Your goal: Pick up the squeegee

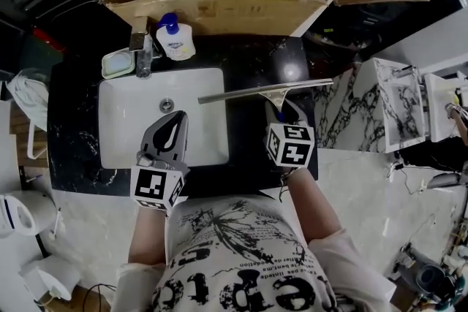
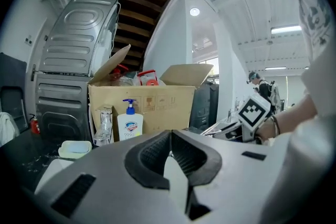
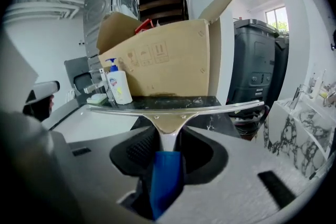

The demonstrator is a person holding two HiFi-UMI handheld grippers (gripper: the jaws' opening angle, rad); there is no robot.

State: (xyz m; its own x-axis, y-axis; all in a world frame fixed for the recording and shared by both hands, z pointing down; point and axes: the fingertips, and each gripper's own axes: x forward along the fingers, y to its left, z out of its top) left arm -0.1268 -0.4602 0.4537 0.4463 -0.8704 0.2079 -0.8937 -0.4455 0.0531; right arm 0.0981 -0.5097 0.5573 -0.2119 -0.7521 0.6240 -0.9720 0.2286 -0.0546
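Note:
The squeegee has a long metal blade and a blue handle. It hangs level over the right rim of the white sink and the black counter. My right gripper is shut on the handle, with the blade lying crosswise just beyond the fingertips in the right gripper view. My left gripper hovers over the sink basin to the left of the squeegee. Its jaws meet at the tips with nothing between them.
An open cardboard box full of items stands at the back of the counter. A soap bottle, faucet and soap dish sit behind the sink. A marble-patterned rack is at the right and a white kettle at the lower left.

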